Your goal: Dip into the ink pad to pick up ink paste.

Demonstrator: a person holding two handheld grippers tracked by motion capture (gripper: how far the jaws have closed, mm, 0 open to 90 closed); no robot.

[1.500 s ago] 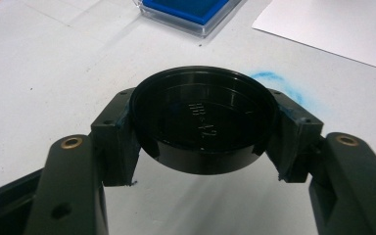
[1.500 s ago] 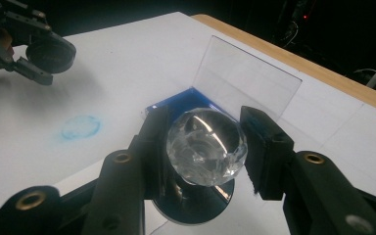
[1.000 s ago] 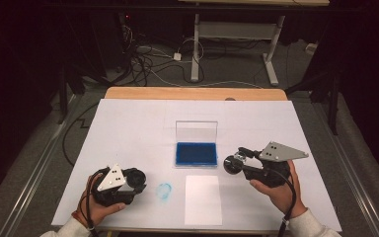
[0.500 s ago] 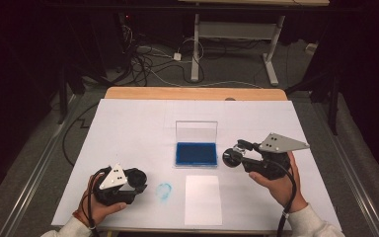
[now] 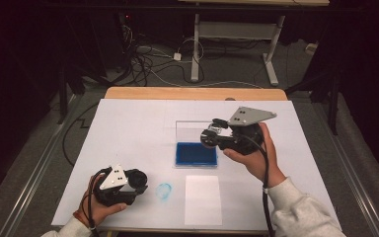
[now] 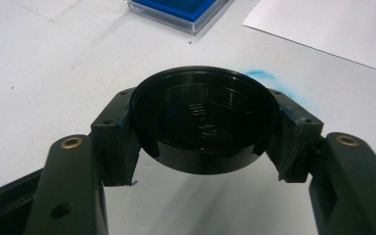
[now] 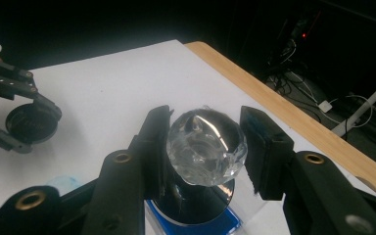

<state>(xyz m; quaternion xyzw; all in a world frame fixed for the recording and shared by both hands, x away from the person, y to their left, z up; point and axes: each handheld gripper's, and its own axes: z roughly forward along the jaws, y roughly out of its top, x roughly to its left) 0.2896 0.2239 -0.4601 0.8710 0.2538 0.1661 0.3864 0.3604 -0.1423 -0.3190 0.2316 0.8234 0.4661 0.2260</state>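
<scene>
Here the right tongs point(image 5: 212, 136) are clenched on the clear-knobbed stamp point(image 7: 206, 147), poised over the blue ink pad point(image 5: 195, 153) for inking; the left tongs point(image 6: 203, 147), near the pad's front-left corner, grip its black cap point(image 6: 203, 125) clear of the work. Compared with 1 second ago, the right tongs have risen and moved from beside the pad to above it.

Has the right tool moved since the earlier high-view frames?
Yes. The right tool, shut on the clear-knobbed stamp, has gone up the picture and leftward: it was beside the blue ink pad's right edge, and now hangs over its far right corner.
</scene>
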